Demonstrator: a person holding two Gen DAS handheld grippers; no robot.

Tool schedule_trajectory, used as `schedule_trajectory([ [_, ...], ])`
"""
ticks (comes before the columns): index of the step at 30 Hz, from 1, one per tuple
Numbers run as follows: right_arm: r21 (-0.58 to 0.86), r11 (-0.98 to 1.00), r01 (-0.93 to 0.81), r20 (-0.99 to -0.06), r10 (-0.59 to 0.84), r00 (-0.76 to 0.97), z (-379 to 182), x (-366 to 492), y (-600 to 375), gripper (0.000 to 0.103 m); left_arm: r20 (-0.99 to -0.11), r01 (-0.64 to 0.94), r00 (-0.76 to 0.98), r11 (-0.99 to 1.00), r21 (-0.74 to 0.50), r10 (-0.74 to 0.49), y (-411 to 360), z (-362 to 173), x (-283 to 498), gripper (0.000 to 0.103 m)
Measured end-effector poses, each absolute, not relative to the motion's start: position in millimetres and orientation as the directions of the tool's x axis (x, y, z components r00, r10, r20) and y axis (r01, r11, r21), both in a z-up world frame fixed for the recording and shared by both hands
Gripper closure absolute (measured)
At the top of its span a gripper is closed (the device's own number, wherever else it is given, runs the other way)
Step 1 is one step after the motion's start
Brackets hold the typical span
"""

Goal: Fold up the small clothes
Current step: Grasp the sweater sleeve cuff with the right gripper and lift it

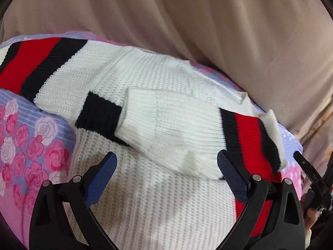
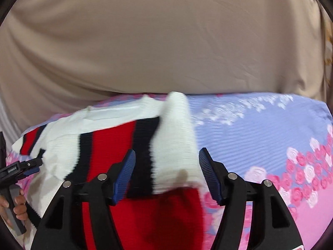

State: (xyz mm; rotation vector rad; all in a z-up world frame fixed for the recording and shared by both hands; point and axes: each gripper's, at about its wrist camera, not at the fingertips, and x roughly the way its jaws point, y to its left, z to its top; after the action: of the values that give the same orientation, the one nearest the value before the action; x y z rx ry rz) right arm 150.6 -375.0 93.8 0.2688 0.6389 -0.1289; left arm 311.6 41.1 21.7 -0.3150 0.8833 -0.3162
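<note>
Sweater point(image 1: 145, 79), white with red and black stripes, on floral sheet point(image 1: 31, 145); left gripper point(image 1: 166, 166) fingers wide, empty; right gripper point(image 2: 166, 166) fingers apart around cuff point(image 2: 177, 145), sheet at 3 o'clock.

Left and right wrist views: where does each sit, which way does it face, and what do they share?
Left wrist: on the left gripper, angled down at the white knit sweater, its folded sleeve cuff between open jaws; the right gripper's tip shows at right.
Right wrist: on the right gripper, facing the sweater's red-and-navy striped sleeve, jaws open around its white edge; the left gripper and a hand show at left.
Shared: sweater, floral bedspread, beige curtain.
</note>
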Motion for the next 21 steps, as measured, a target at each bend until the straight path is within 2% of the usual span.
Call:
schedule_trajectory([
  [3,0.219,0.951,0.217,-0.628,-0.033,0.778,82.9,166.8,-375.4,0.036,-0.694,0.106,0.586,0.889,-0.446,-0.419,52.1,14.5,310.3,0.008],
  [7,0.216,0.955,0.203,-0.659,-0.011,0.752,69.8,197.7,-370.3,0.035,-0.703,0.111,0.589,0.902,-0.418,-0.398,53.1,11.3,313.6,0.012],
  [8,0.205,0.956,0.210,-0.670,-0.019,0.742,67.3,207.1,-367.1,0.035,-0.708,0.116,0.594,0.911,-0.396,-0.383,50.3,12.1,316.7,0.020],
  [9,0.195,0.959,0.207,-0.681,-0.019,0.732,64.7,215.7,-363.6,0.038,-0.711,0.126,0.597,0.918,-0.376,-0.373,46.5,14.4,318.2,0.038],
  [10,0.183,0.963,0.197,-0.689,-0.018,0.724,63.4,222.0,-360.1,0.047,-0.711,0.154,0.592,0.919,-0.363,-0.380,42.5,15.3,321.9,0.051],
  [11,0.166,0.967,0.195,-0.693,-0.026,0.720,66.1,225.8,-357.4,0.082,-0.721,0.179,0.577,0.921,-0.346,-0.383,36.6,17.4,327.1,0.078],
  [12,0.173,0.968,0.184,-0.684,-0.017,0.729,72.4,226.0,-356.4,0.092,-0.721,0.193,0.574,0.919,-0.343,-0.389,33.1,20.5,331.3,0.095],
  [16,0.325,0.938,0.117,-0.462,0.050,0.885,119.6,180.9,-374.0,0.093,-0.601,0.238,0.697,0.917,-0.321,-0.391,35.8,64.4,328.2,0.095],
  [17,0.348,0.929,0.128,-0.436,0.039,0.899,121.1,172.2,-382.1,0.093,-0.559,0.244,0.732,0.916,-0.319,-0.389,39.6,77.3,324.4,0.095],
  [19,0.339,0.921,0.191,-0.472,-0.010,0.881,104.8,171.9,-396.6,0.093,-0.529,0.250,0.746,0.907,-0.340,-0.404,44.4,85.5,324.9,0.095],
  [21,0.269,0.922,0.279,-0.631,-0.051,0.774,61.0,194.8,-407.8,0.093,-0.585,0.247,0.711,0.917,-0.313,-0.391,35.1,68.2,334.1,0.096],
])
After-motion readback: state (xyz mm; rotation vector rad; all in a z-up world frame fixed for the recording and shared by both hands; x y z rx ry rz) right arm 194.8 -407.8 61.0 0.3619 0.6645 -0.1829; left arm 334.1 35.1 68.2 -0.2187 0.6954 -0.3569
